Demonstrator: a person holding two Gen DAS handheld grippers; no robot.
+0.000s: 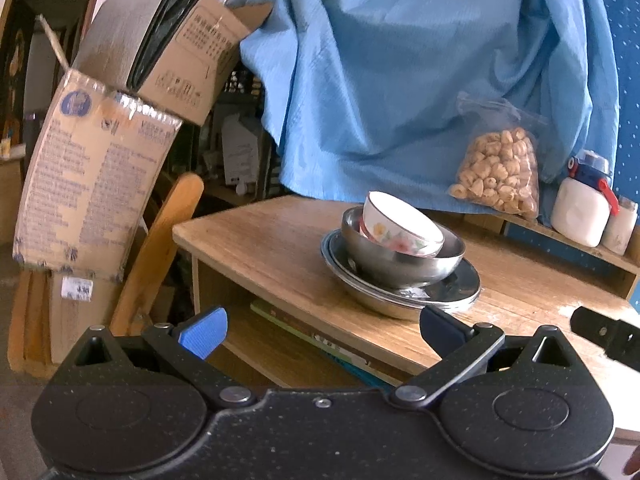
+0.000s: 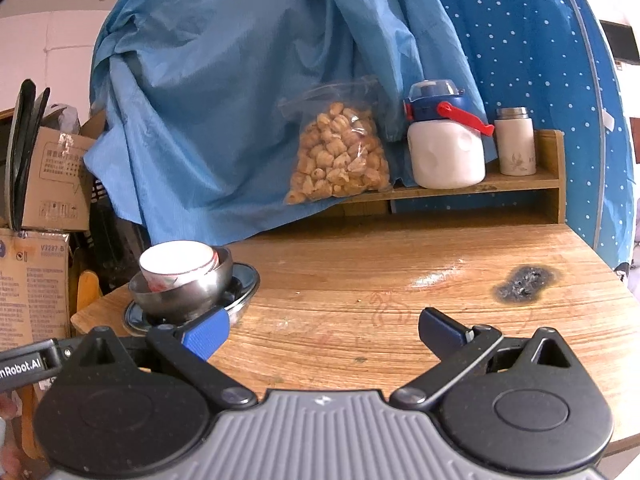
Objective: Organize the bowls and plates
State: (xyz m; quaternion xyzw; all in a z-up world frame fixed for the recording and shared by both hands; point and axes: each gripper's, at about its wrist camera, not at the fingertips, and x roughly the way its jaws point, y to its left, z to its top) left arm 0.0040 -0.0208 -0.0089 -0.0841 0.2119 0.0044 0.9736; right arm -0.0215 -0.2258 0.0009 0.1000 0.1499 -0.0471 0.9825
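Jaws wide, empty; bowl stack (image 1: 400, 256) ahead, apart.

Glossy metal bowl (image 1: 400, 262) and plate (image 1: 404, 292); glazed floral bowl (image 1: 402, 224); worn wood table (image 2: 400, 280)

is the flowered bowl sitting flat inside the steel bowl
No, the flowered bowl lies tilted, leaning on the steel bowl's rim.

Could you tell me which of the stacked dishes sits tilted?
The floral ceramic bowl on top leans; the steel bowl and steel plate beneath sit level.
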